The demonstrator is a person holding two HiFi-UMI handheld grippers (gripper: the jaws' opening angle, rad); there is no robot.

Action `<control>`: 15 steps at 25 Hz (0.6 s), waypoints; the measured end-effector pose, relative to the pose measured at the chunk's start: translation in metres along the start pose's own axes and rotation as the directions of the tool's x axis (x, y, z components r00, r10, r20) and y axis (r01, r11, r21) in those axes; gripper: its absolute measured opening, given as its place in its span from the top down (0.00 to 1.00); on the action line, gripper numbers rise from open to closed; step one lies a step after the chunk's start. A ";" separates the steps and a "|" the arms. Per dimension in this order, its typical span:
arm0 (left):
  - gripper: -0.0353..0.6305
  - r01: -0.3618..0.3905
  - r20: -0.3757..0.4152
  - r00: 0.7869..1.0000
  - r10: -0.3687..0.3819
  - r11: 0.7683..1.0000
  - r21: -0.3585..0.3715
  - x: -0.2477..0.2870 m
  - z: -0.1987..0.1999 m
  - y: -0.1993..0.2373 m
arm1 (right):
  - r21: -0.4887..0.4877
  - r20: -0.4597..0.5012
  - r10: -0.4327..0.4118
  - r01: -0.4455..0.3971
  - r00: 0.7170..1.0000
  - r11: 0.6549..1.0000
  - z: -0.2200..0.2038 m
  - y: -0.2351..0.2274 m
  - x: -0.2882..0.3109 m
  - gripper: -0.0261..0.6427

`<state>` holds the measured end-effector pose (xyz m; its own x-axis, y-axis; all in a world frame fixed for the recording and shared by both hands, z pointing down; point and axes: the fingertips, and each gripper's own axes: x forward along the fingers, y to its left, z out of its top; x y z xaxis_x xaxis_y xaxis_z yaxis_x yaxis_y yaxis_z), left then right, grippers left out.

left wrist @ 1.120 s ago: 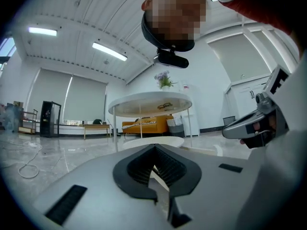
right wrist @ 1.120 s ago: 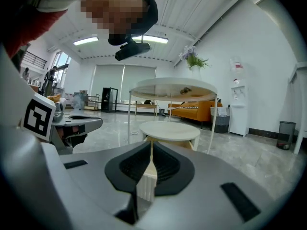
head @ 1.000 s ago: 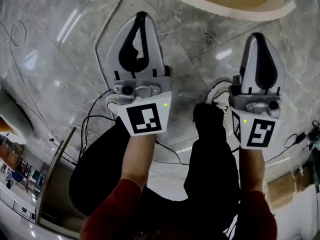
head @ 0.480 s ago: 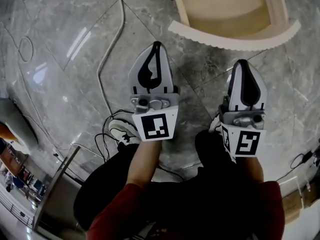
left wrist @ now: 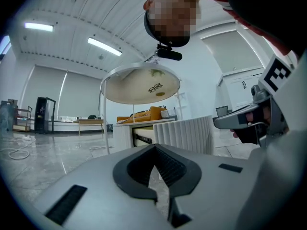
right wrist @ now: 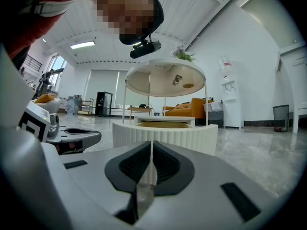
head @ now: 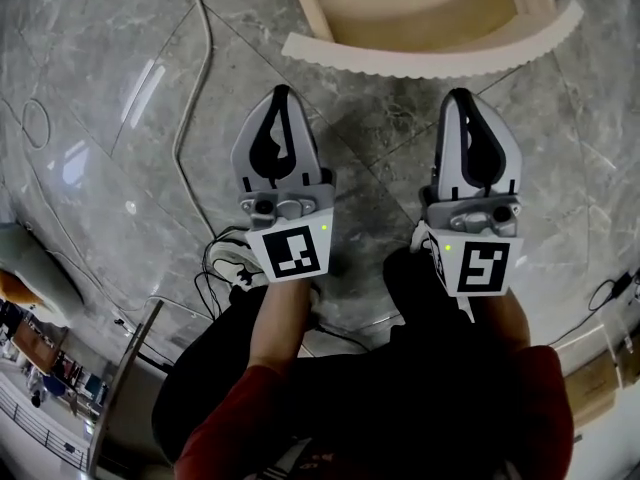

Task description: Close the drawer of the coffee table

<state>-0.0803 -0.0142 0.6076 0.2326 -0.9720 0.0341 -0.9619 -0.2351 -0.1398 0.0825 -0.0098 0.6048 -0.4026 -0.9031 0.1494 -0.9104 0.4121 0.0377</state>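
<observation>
- Nearest, at 6 o'clock in the head view, are the person's red sleeves and dark trousers, above a polished stone floor (head: 110, 128).
- The left gripper (head: 282, 92) points to 12 o'clock. Its fingers are pressed together at the tips, with nothing between them.
- The right gripper (head: 458, 96) is at its 3 o'clock and points the same way. Its fingers (right wrist: 165, 164) are also pressed together and empty.
- The drawer (head: 430, 60) is just beyond both tips at 12 o'clock and apart from them. It is pulled well out, so its bare wooden inside shows. Its curved, ribbed front faces the grippers.
- The coffee table (right wrist: 165, 78) is farthest, with a round top on thin legs above the drawer.
- Handling, as a judgement: the drawer looks like a stiff, fairly light wooden box on side rails, so it should slide rather than need lifting. It needs no grip. The closed tips could press flat on the ribbed front, one on each side of its middle, pushing evenly so it does not skew or slam.
</observation>
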 end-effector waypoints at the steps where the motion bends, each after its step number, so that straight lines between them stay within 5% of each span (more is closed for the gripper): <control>1: 0.93 0.003 0.002 1.000 -0.003 1.000 -0.002 0.000 0.000 -0.002 | -0.001 -0.005 -0.002 0.002 1.000 1.000 -0.002 0.000 -0.001 0.92; 4: 0.93 0.015 0.006 1.000 -0.015 1.000 -0.007 0.003 -0.002 -0.007 | -0.009 -0.028 -0.017 0.017 0.999 1.000 -0.011 -0.002 -0.002 0.91; 10: 0.93 0.017 0.000 1.000 -0.017 1.000 -0.003 0.004 -0.004 -0.010 | 0.042 -0.096 -0.052 0.057 0.994 0.997 -0.035 -0.011 0.006 0.55; 15: 0.93 0.012 -0.004 1.000 -0.012 1.000 0.000 0.004 -0.007 -0.008 | 0.067 -0.105 -0.073 0.080 0.992 0.995 -0.041 -0.018 0.015 0.49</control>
<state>-0.0722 -0.0159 0.6154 0.2437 -0.9690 0.0399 -0.9590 -0.2469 -0.1394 0.0965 -0.0255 0.6472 -0.3231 -0.9129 0.2495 -0.9440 0.3296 -0.0168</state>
